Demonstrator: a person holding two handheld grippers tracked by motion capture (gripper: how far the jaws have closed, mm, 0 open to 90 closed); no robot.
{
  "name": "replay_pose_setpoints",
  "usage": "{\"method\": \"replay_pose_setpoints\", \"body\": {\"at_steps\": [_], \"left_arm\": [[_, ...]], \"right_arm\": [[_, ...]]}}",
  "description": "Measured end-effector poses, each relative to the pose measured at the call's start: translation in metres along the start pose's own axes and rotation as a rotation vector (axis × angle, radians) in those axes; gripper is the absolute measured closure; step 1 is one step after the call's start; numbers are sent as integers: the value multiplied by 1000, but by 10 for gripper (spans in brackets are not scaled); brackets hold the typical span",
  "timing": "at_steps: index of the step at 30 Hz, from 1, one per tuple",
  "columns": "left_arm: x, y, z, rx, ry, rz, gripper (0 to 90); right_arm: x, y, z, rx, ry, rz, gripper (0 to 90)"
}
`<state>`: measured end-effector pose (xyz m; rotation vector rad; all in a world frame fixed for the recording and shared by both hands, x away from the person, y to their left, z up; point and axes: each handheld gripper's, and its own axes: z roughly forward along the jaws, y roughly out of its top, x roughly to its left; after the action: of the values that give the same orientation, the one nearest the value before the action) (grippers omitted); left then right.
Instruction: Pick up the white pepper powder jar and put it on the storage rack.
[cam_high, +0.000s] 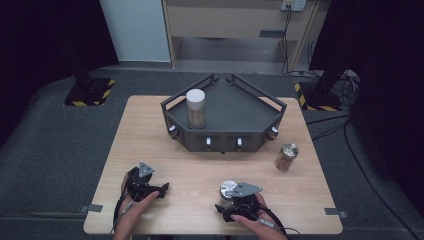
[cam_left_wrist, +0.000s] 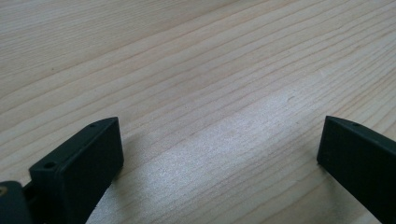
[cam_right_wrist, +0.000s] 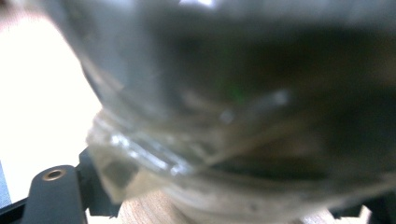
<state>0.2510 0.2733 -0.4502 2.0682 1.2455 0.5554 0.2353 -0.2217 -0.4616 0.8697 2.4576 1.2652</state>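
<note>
My right jaws (cam_high: 231, 206) close around the metal-lidded jar (cam_high: 228, 190) near the bench's (cam_high: 200, 170) front edge; squeeze squarely before lifting. Left jaws (cam_left_wrist: 219, 140) gape empty.

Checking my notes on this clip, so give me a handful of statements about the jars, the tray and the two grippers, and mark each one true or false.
1. The right gripper has a silver-lidded jar between its jaws. True.
2. The left gripper holds a jar. False: its jaws stand open over bare table.
3. A white-lidded jar stands upright in the dark tray. True.
4. The tilted jar lies inside the tray. False: it sits on the table beside it.
</note>
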Motion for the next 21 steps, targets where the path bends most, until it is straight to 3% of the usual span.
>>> {"method": "replay_pose_setpoints", "body": {"at_steps": [6, 21], "left_arm": [[0, 0, 0, 0, 0, 0, 0], [0, 0, 0, 0, 0, 0, 0]], "right_arm": [[0, -2, -1, -23, -9, 14, 285], [2, 3, -7, -22, -23, -1, 308]]}}
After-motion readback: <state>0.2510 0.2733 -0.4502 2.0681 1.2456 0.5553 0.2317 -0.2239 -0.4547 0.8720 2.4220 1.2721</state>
